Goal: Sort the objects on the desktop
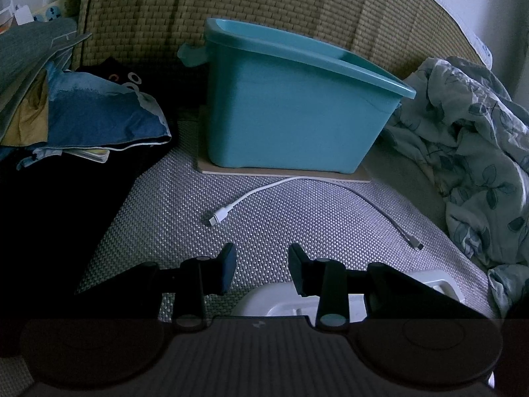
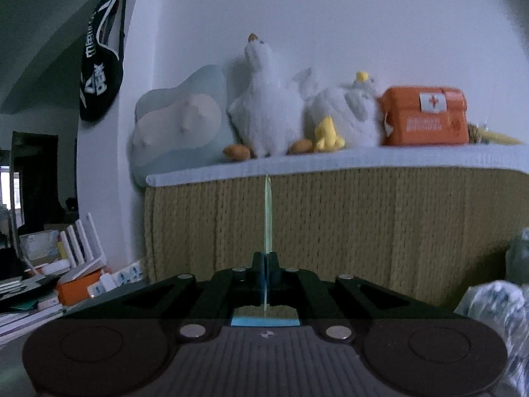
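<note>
Grey woven mat [image 1: 264, 205]; blue bin [image 1: 291, 106] waiting. Right claw [image 2: 266, 261] clamping thin card [image 2: 267, 211], needing dropping in bin. Left claw [image 1: 263, 264] apart, empty, near white cable [image 1: 297, 182].

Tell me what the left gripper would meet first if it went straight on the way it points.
Probably the white cable on the grey mat, then the teal bin; depth is unclear.

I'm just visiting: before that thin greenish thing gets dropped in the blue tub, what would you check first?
1. Right gripper jaws shut on the thin green sheet: ok.
2. Sheet upright, not slipping: ok.
3. Teal bin upright, top open: ok.
4. Bin's inside free for it: cannot tell, hidden.
5. Left gripper empty, jaws apart, short of the white cable: ok.
6. Right gripper over the bin: not ok, it faces the wall shelf.
</note>
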`<action>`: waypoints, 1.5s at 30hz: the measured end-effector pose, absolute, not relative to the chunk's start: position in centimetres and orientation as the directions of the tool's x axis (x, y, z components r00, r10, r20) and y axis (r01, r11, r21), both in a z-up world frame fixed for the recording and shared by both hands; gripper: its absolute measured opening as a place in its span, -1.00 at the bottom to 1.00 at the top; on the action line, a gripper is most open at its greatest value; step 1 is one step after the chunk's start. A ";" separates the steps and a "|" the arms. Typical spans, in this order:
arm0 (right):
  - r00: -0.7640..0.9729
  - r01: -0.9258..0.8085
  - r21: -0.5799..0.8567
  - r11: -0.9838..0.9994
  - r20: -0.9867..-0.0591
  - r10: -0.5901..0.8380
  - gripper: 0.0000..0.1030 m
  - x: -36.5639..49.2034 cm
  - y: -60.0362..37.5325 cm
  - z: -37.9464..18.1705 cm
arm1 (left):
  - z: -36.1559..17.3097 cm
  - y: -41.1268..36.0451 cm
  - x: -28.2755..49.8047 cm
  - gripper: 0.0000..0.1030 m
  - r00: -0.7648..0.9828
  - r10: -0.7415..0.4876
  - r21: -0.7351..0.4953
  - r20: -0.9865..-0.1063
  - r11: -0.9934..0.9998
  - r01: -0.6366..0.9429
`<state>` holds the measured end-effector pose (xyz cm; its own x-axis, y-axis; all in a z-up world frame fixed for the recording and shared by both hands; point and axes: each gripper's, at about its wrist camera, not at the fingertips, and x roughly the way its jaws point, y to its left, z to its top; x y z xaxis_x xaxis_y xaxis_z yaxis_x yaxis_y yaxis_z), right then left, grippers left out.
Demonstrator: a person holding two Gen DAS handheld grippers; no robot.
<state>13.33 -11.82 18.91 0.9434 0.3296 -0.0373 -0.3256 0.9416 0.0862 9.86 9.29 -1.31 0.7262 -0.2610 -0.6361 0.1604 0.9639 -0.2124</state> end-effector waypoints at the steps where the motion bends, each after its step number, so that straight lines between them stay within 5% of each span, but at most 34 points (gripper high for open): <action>1: 0.946 -0.322 0.087 0.943 -0.019 0.325 -0.97 13.2 -11.8 19.1 | -1.3 9.3 9.9 -0.24 0.726 -0.261 -0.212 -0.636 0.964 0.160; 7: 0.936 -0.311 0.042 0.949 0.189 0.298 -0.97 10.0 -11.7 20.3 | -1.3 9.2 9.9 -0.24 0.725 -0.263 -0.213 -0.637 0.963 0.163; 16: 0.921 -0.301 -0.016 0.953 0.255 0.295 -0.97 8.6 -11.2 21.1 | -1.3 9.2 9.9 -0.24 0.723 -0.264 -0.210 -0.638 0.964 0.166; 22: 0.937 -0.299 0.008 0.954 0.191 0.292 -0.93 10.0 -11.1 20.2 | -1.3 9.2 9.9 -0.24 0.722 -0.264 -0.209 -0.639 0.963 0.168; 27: 0.957 -0.276 0.167 0.946 -0.038 0.286 -0.82 13.6 -12.5 18.4 | -1.3 9.3 9.9 -0.24 0.724 -0.265 -0.215 -0.637 0.963 0.163; 41: 0.939 -0.260 0.185 0.948 -0.183 0.293 -0.71 12.8 -15.2 13.8 | -1.4 9.1 9.9 -0.24 0.720 -0.267 -0.205 -0.641 0.963 0.174; 45: 0.915 -0.251 0.213 0.944 -0.267 0.304 -0.17 13.2 -15.1 11.9 | -1.5 9.1 9.9 -0.24 0.718 -0.267 -0.203 -0.643 0.963 0.176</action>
